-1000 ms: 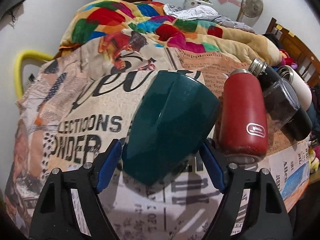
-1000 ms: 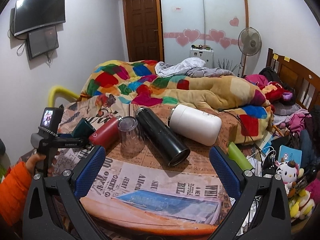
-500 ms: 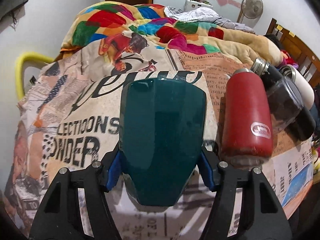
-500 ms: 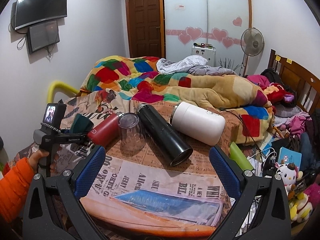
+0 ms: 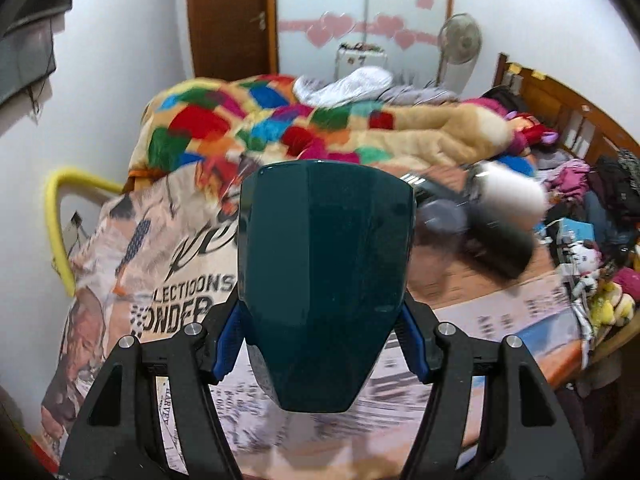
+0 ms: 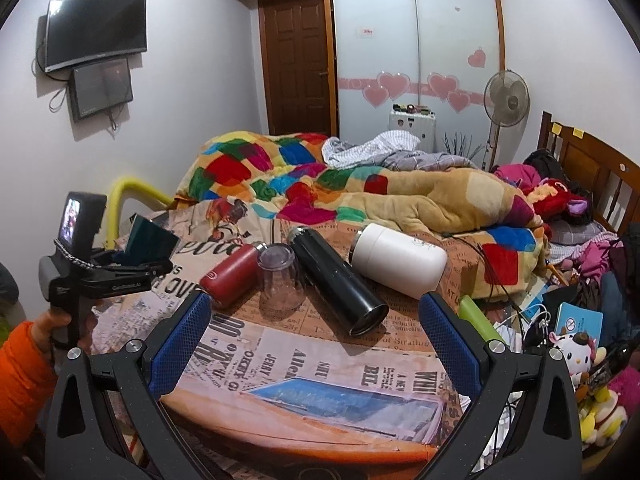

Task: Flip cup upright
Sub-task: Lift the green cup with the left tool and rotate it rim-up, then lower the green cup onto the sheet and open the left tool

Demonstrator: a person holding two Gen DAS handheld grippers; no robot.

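Your left tool (image 5: 320, 344) is clamped on the green cup (image 5: 324, 272), lifted off the surface (image 6: 320, 360) w/ room to rotate it; right tool (image 6: 316, 344) waits, blue pads (image 6: 176, 344) wide apart.

Bare newspaper-print tabletop (image 6: 304, 364) up front; red flask (image 6: 230, 276) and glass (image 6: 280, 280) behind.

Between my left gripper's (image 5: 322, 344) blue pads (image 5: 228, 344) I see a dark teal cup (image 5: 324, 276), plain and glossy. My right gripper (image 6: 314, 334) has the same blue dimpled pads (image 6: 180, 346) on black arms. Ahead of it lie a red bottle (image 6: 230, 276), a clear tumbler (image 6: 280, 280), a black flask (image 6: 340, 280) and a white flask (image 6: 400, 258), all on a tan newspaper-print cloth (image 6: 320, 364) with black lettering. Beyond them I see a patchwork blanket (image 6: 280, 176) in red, green, blue and yellow.
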